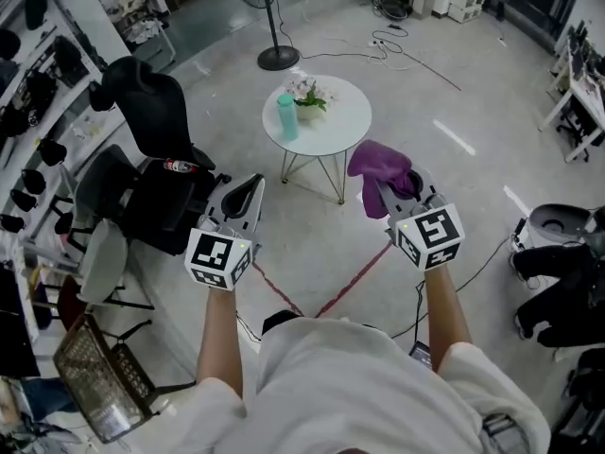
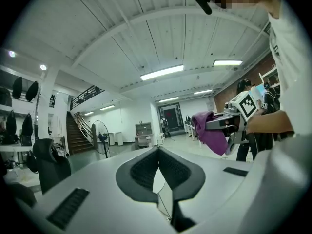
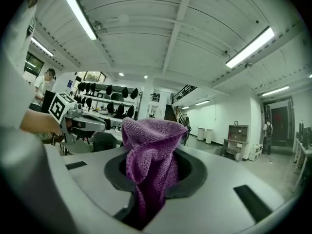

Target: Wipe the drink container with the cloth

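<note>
Two claws were held out in front of the person, both roughly level and side by side, well apart from each other.

- Left claw (image 2: 158, 152): jaws together, nothing between them. In the head view it sat at the left, with its marker cube (image 1: 219, 256) nearest the person.
- Right claw (image 1: 399, 193): jaws clamped on the purple cloth (image 3: 152, 147). The cloth was bunched. A fold stood up above the jaws and the rest ran down into the slot between them. In the head view the loose part draped forward and to the left over the claw's tips.
- Drink container (image 1: 286, 117): a teal bottle, upright on the left part of a round white tabletop (image 1: 345, 126) ahead of the person. It stood just beside a small flower pot (image 1: 309, 98), which was behind it and to its right. I could not tell whether the two touched.
- Both claws were short of the tabletop and well apart from the drink container. The cloth hung near the tabletop's near right edge as seen from above. It was clear of the bottle.

Surroundings:
- A standing fan (image 1: 277, 26) was beyond the tabletop.
- A black chair (image 1: 151, 112) was to the left.
- Red tape lines (image 1: 352, 284) crossed on the grey floor (image 1: 454, 102) beneath the claws.
- Cables trailed across the floor farther back.
</note>
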The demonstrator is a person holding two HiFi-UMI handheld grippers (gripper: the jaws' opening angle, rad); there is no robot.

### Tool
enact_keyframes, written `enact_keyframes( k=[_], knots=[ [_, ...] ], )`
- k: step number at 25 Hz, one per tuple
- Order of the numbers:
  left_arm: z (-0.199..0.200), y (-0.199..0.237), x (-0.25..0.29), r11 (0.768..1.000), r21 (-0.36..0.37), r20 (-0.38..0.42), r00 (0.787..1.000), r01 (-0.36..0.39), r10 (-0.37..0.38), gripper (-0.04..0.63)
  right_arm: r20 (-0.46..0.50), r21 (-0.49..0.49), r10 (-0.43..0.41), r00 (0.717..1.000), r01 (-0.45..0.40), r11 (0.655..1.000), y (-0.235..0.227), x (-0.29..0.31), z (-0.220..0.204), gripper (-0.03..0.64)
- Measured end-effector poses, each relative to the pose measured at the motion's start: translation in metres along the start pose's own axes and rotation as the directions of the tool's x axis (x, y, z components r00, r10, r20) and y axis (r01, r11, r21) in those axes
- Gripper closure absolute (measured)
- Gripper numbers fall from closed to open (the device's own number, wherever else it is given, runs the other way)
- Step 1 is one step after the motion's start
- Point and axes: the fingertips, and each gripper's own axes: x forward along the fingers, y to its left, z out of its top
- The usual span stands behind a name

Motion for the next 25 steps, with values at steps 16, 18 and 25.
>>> enact_keyframes(
  k=[16,18,25],
  knots=[
    [-0.019,0.054,0.101,1.0,-0.008,-0.004,1.0,0.025,-0.025,0.579,-0.062,-0.069,0.006,0.998,-0.01,0.998,-0.052,0.097,-0.018,0.518],
    [-0.019,0.084,0.124,0.999,-0.034,0.018,1.0,0.016,-0.016,0.579,-0.065,-0.068,-0.015,0.998,0.01,0.998,-0.064,0.125,-0.014,0.518],
    [-0.025,0.196,0.199,0.998,-0.048,0.05,0.998,0.047,-0.045,0.58,-0.072,-0.017,-0.049,0.996,0.048,0.999,-0.086,0.24,-0.004,0.518]
  ],
)
